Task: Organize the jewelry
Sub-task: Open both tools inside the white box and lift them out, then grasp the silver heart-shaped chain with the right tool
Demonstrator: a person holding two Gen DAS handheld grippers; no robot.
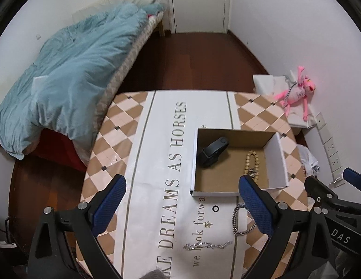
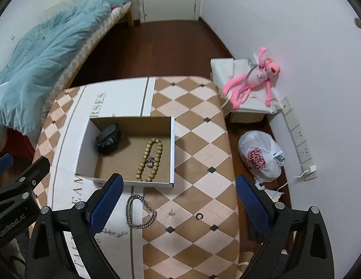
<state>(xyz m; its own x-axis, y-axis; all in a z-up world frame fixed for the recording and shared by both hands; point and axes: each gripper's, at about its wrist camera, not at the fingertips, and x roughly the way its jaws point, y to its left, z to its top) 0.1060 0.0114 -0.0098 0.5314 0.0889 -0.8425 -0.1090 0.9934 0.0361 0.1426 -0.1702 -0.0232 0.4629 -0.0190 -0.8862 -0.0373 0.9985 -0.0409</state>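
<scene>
An open cardboard box point(image 1: 279, 155) point(image 2: 173, 148) sits on the checkered table. In it lie a black band watch point(image 1: 213, 152) point(image 2: 108, 139), a wooden bead bracelet point(image 1: 251, 162) point(image 2: 150, 160) and a small sparkly piece point(image 2: 150, 161). On the table in front of the box lie a silver chain bracelet point(image 1: 238, 223) point(image 2: 138, 211), a thin crystal bracelet point(image 1: 207, 245) point(image 2: 114, 233), a black ring point(image 1: 215, 208) point(image 2: 200, 216), a small gold earring point(image 1: 207, 225) and a stud point(image 2: 171, 213). My left gripper point(image 1: 182, 207) is open and empty above the table. My right gripper point(image 2: 179, 207) is open and empty.
A bed with a blue duvet point(image 1: 71, 74) stands left of the table. A pink plush toy point(image 2: 252, 79) lies on a white stool at the right wall. A white plastic bag point(image 2: 261, 155) sits on the floor by a power strip point(image 2: 299, 137).
</scene>
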